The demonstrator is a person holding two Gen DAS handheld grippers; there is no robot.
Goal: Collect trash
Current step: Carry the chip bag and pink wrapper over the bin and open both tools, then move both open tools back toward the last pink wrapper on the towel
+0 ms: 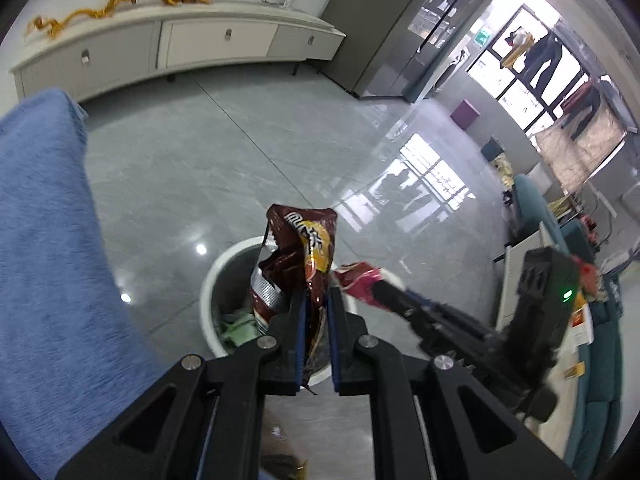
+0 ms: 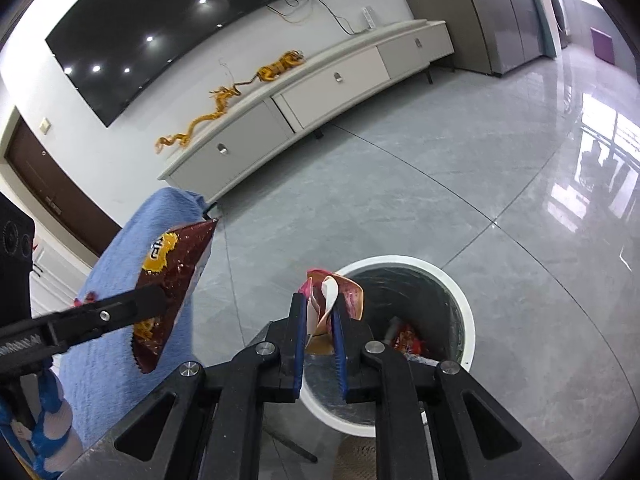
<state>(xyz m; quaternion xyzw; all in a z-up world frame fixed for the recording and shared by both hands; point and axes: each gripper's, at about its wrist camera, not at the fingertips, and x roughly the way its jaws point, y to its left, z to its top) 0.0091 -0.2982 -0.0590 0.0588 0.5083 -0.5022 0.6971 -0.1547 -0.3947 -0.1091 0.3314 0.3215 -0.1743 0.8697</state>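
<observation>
Left gripper [image 1: 316,300] pinching a brown chip bag [image 1: 300,256], bag standing up from the pads over the white bin [image 1: 212,280]. Right gripper [image 2: 318,312] clamped on a red-pink wrapper [image 2: 340,290], held over the bin's near rim. Bin sits on grey glossy tile floor [image 2: 400,200], dark liner, some trash already inside [image 2: 408,338]. Blue towel [image 2: 120,272] hangs just left of both grippers, close to the chip bag. Beyond the bin: open floor, then a long white cabinet [image 2: 332,80] against the wall with gold dragon ornaments [image 2: 216,100] and a TV [image 2: 160,12] above. Fridge [image 2: 500,12] far right.
</observation>
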